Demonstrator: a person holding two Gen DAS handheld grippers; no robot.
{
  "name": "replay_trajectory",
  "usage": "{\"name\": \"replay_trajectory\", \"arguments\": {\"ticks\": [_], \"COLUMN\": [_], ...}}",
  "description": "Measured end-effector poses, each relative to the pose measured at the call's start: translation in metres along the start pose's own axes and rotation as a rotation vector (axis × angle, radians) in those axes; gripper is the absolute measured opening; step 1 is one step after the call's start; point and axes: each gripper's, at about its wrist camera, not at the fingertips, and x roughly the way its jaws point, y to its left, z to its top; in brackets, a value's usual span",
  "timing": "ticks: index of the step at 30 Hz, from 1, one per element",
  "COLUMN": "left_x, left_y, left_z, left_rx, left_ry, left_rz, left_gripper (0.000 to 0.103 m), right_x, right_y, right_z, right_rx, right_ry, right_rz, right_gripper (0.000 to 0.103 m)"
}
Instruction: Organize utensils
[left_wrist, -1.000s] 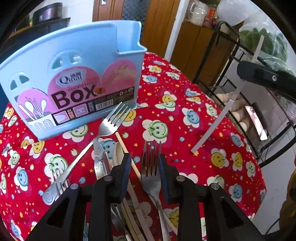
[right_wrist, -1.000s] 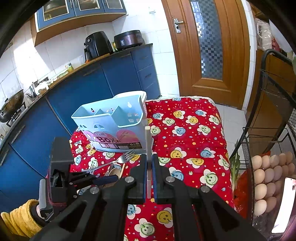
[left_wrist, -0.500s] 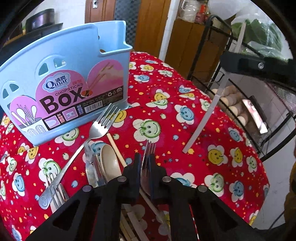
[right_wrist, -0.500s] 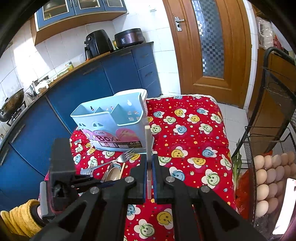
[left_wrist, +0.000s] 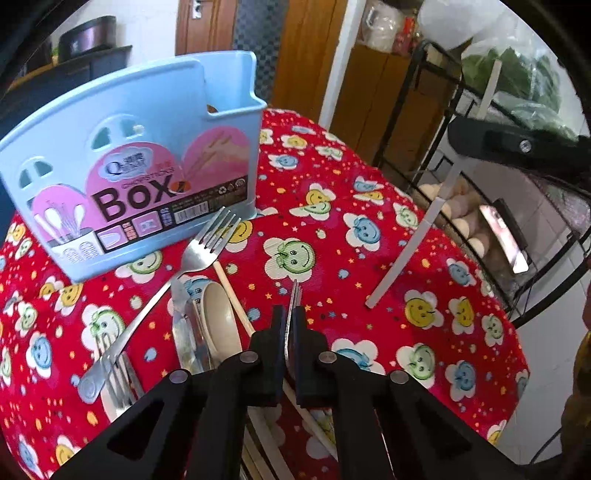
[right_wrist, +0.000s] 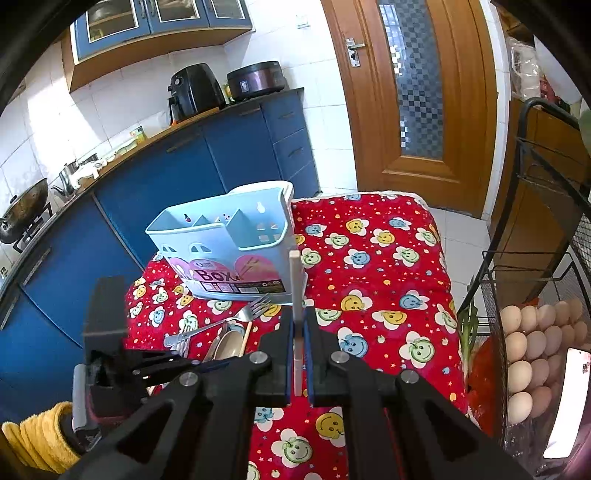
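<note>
Two utensils are in my grip. My left gripper (left_wrist: 290, 325) has just been closing, and its jaws are now pressed onto a steel fork (left_wrist: 294, 295) turned on edge, so only its thin tines poke out past the pads, low over the red smiley-face tablecloth (left_wrist: 332, 206). My right gripper (right_wrist: 295, 332) is clamped on a white chopstick (right_wrist: 294, 280) that rises upright from between its pads, its tip in front of the light-blue utensil box (right_wrist: 221, 243).

Just left of the fork I hold, several utensils lie heaped on the cloth: a beige spoon (left_wrist: 221, 321), a wooden chopstick (left_wrist: 232, 295) slanting beside it, a second fork (left_wrist: 199, 254) with its tines reaching close to the foot of the box, and a third fork (left_wrist: 118, 373) under that one's handle. The box stands upright at the cloth's far left edge; its pink label reads "BOX".

To the right, a black wire rack (right_wrist: 517, 258) holds eggs (right_wrist: 532, 332). A yellow sleeve (right_wrist: 40, 439) shows behind my left gripper.
</note>
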Motion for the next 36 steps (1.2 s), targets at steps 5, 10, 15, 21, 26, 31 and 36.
{"name": "replay_trajectory", "arguments": {"ticks": [5,10,15,21,26,31,36], "left_x": [-0.034,-0.066,-0.103,-0.135,-0.164,-0.199,-0.221], "left_y": [0.006,0.01,0.015,0.029,0.048,0.064,0.074], "left_z": [-0.007,-0.01,-0.012,-0.007,0.002,0.019,0.04], "left_rx": [-0.063,-0.087,-0.113,-0.148,-0.174,-0.172,-0.133], "left_ry": [-0.119,-0.216,-0.345,-0.439,-0.491,-0.558,-0.61], "left_rz": [0.001,0.038,0.037,0.069,0.117,0.193,0.304], "left_gripper": [0.002,0.001,0.001,0.002,0.002,0.002,0.002], "right_x": [-0.006,-0.014,-0.023,-0.033,-0.036,-0.033,-0.028], "right_y": [0.008,0.018,0.031,0.043,0.051,0.057,0.059], "right_z": [0.001,0.002,0.004,0.007,0.013,0.021,0.034], "right_rx": [-0.008,-0.025,-0.046,-0.073,-0.089,-0.107,-0.102], "right_ry": [-0.015,-0.03,-0.048,-0.074,-0.084,-0.082,-0.075], "right_rz": [-0.001,0.0,-0.002,-0.029,-0.038,-0.038,-0.029], "right_gripper": [0.006,0.006,0.006,0.006,0.006,0.006,0.006]}}
